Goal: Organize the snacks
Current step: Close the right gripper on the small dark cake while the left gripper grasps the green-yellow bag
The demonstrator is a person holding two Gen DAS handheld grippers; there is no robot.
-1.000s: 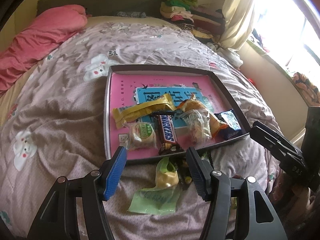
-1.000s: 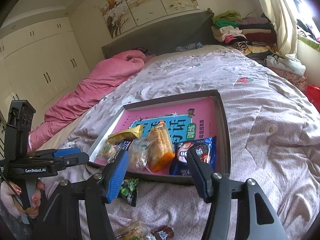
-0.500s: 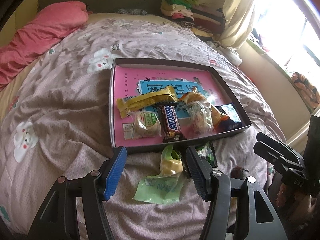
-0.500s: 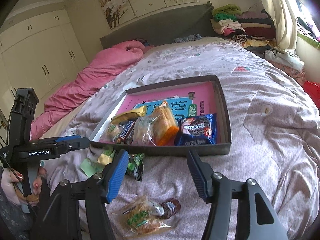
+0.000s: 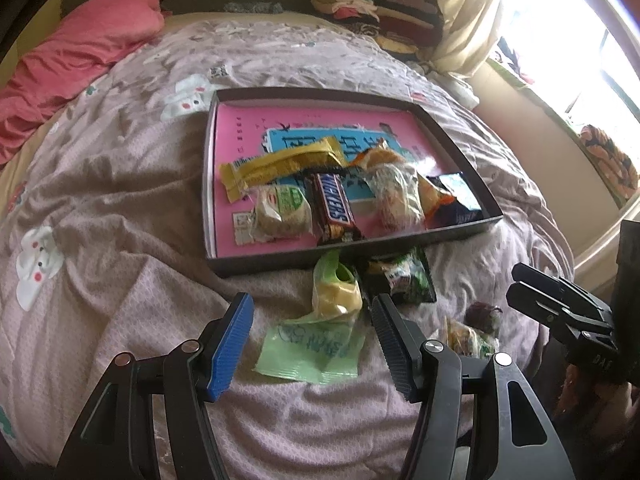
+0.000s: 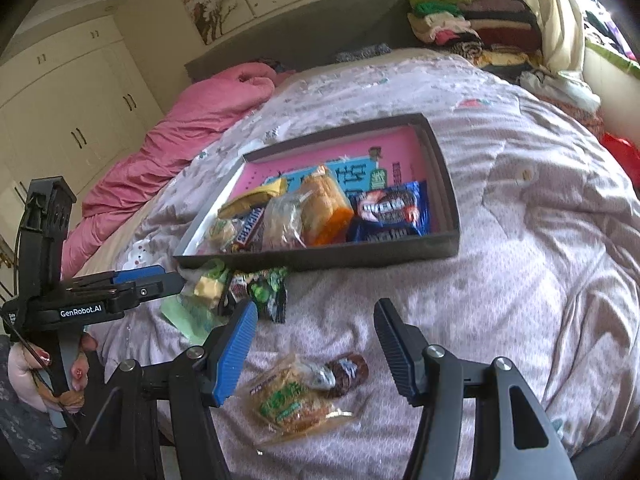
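While both grippers' ribbed jaws stand spread and empty, crinkly wrappers fill the shallow rectangular tray (image 5: pixel 352 258), one perhaps cellophane.

Daylight pours in from the window (image 5: pixel 576 52) to the right of the left tool (image 5: pixel 312 322), blown out to plain white glare. The bed (image 5: pixel 120 208) is evenly lit with soft shadows in its folds. Both views bend hard toward dark rounded corners; snacks ahead of the right tool (image 6: pixel 316 326) look slightly smeared.
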